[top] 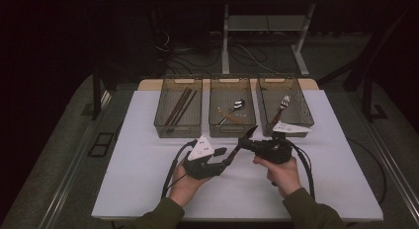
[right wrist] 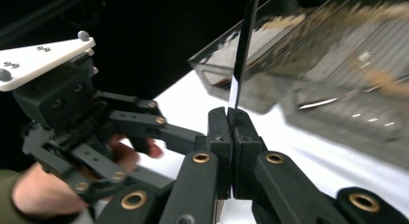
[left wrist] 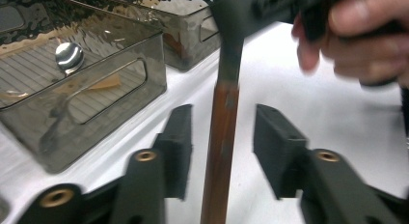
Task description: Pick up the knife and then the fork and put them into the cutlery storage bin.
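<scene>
A slim utensil with a brown wooden handle (left wrist: 221,137) and a thin dark blade (right wrist: 243,45) hangs between my two grippers over the white table, just in front of the middle bin. My right gripper (right wrist: 230,119) is shut on the blade end, its pads pressed flat against it. In the high view that right gripper (top: 243,140) points left toward my left gripper (top: 225,157). The left gripper (left wrist: 223,132) is open: the handle stands between its pads with a gap on each side. A hand (left wrist: 366,40) grips the right gripper's body.
Three smoky clear bins line the far side of the white table (top: 148,189). The left bin (top: 163,125) holds chopsticks (top: 181,106), the middle bin (top: 232,81) a spoon (top: 238,104), the right bin (top: 307,115) a fork (top: 283,103). Cables trail back from both grippers.
</scene>
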A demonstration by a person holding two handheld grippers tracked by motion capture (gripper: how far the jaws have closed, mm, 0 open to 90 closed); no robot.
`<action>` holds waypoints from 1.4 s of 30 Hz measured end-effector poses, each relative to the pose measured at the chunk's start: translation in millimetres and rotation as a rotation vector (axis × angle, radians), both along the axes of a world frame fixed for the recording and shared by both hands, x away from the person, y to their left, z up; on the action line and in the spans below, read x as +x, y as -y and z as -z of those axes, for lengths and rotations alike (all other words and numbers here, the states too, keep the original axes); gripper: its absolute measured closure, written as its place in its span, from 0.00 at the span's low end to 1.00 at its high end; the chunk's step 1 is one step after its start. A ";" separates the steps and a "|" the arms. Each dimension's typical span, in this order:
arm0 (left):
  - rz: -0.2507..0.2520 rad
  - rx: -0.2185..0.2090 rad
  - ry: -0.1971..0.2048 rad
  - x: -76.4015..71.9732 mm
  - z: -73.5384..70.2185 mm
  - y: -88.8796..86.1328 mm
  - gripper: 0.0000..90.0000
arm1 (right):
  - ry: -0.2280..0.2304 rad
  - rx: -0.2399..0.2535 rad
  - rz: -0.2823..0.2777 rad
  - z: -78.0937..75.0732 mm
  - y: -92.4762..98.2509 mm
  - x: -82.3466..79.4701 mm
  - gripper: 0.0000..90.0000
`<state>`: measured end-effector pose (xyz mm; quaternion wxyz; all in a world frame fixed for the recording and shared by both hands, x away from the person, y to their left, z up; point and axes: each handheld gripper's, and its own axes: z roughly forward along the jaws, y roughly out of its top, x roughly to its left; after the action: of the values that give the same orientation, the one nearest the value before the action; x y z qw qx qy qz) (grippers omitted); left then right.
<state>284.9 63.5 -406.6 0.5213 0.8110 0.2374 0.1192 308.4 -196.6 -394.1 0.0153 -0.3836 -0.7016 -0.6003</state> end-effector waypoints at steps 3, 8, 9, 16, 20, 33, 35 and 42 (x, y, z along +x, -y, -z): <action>0.010 -0.008 -0.013 0.8 -0.4 -14.7 0.54 | 0.061 -0.074 0.035 -14.9 13.9 1.7 0.99; 0.008 -0.008 -0.011 0.2 1.6 -42.7 0.46 | 0.082 -0.126 0.102 -31.9 41.8 9.0 0.99; 0.013 0.000 -0.013 0.9 2.7 -47.7 0.44 | 0.077 -0.129 0.114 -34.3 48.2 11.3 0.99; 0.017 -0.010 -0.064 -1.1 12.2 -73.3 0.33 | 0.102 -0.166 0.201 -56.7 90.9 22.8 0.99; 0.013 0.019 -0.080 -5.0 21.3 -83.8 0.25 | 0.113 -0.192 0.251 -73.5 112.6 30.7 0.99; -0.059 0.010 -0.129 -8.1 26.4 -107.9 0.00 | 0.116 -0.344 0.420 -107.6 159.4 73.5 0.99; -0.047 0.024 -0.127 -8.1 26.8 -105.8 0.00 | 0.098 -0.404 0.436 -102.1 161.7 82.4 0.99; -0.034 0.034 -0.120 -8.7 27.2 -102.1 0.00 | -0.001 -0.578 0.412 -78.1 159.7 104.8 0.99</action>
<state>276.2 165.6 -433.8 0.4902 0.8213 0.2796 0.0832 413.2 -356.2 -316.0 -0.2149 -0.5057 -0.7504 -0.3674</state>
